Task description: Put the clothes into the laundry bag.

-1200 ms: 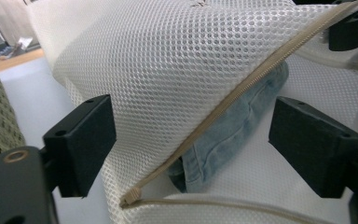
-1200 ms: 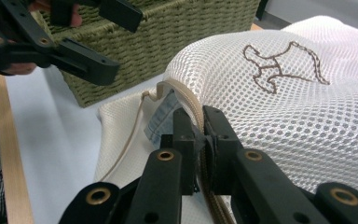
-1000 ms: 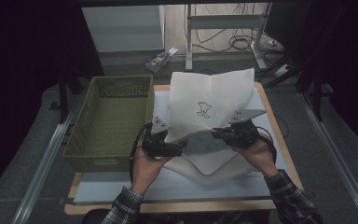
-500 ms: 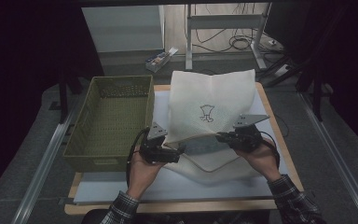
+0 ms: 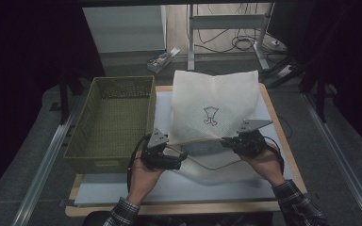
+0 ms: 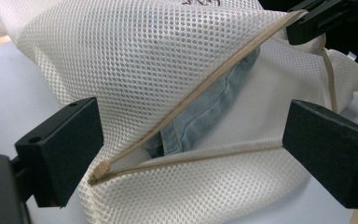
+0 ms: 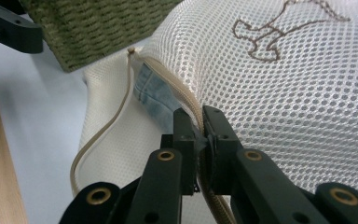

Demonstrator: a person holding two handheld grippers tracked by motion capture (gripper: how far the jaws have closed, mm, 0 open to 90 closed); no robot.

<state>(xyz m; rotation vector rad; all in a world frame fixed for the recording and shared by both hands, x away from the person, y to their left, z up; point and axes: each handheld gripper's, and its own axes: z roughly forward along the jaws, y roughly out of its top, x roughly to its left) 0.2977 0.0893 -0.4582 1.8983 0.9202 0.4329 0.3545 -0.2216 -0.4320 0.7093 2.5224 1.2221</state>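
left gripper [image 5: 181, 156] released, mesh bag [image 5: 214, 101] between jaws

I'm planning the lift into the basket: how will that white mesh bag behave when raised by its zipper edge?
Probably floppy: the mesh bag sags below the right gripper, clamped on its zipper edge. Likely bottom-heavy, since denim lies inside. Contents may spill; the mouth gapes.

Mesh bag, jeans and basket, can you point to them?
mesh bag [image 5: 217, 94], high view, upper white panel.
jeans [image 6: 205, 116], left gripper view, blue fabric inside the opening.
basket [image 5: 115, 127], high view, green woven floor.

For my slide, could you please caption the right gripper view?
Right gripper pinches the mesh bag's zipper edge; denim shows inside.
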